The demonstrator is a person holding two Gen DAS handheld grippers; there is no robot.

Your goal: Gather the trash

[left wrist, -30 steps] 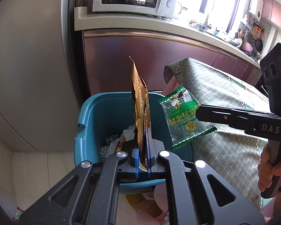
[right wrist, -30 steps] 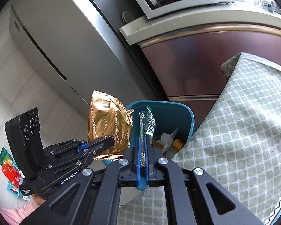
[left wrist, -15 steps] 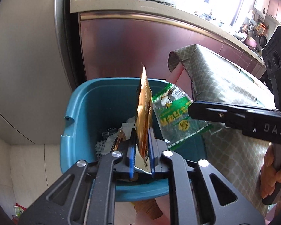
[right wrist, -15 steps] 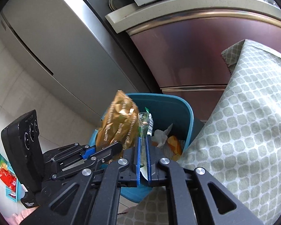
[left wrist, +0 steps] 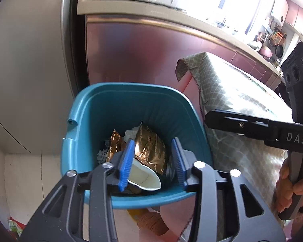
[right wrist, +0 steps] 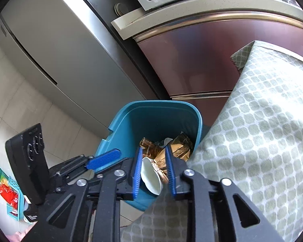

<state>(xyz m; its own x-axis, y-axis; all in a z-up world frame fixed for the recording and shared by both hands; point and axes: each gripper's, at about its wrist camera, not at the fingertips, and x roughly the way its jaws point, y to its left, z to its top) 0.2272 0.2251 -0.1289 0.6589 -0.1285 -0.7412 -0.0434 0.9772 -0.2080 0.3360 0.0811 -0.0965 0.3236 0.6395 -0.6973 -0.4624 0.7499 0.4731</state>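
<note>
A teal trash bin (left wrist: 129, 85) stands on the floor by the table. In it lie a gold foil wrapper (left wrist: 149, 147), a second gold packet (left wrist: 115, 142) and a white paper cup (left wrist: 143, 178). My left gripper (left wrist: 152, 161) hovers over the bin's near rim with its jaws opening and nothing pressed between the blue pads (left wrist: 127, 161). My right gripper (right wrist: 153, 170) hangs over the bin (right wrist: 151, 119) from the table side, jaws opening too, with only the cup (right wrist: 151, 177) and gold wrapper (right wrist: 183, 147) showing below. No green wrapper is in sight.
A grey fridge (right wrist: 50, 46) and a maroon cabinet (left wrist: 141, 60) stand behind the bin. A table under a green patterned cloth (right wrist: 262, 141) borders it on the right. A small teal basket with red packets (right wrist: 9, 193) lies on the floor. A hand (left wrist: 293, 183) holds the right gripper's handle.
Both grippers went from shut to open. The gold wrapper dropped from my left gripper into the bin, and the green wrapper left my right gripper. My left gripper sank towards the bin.
</note>
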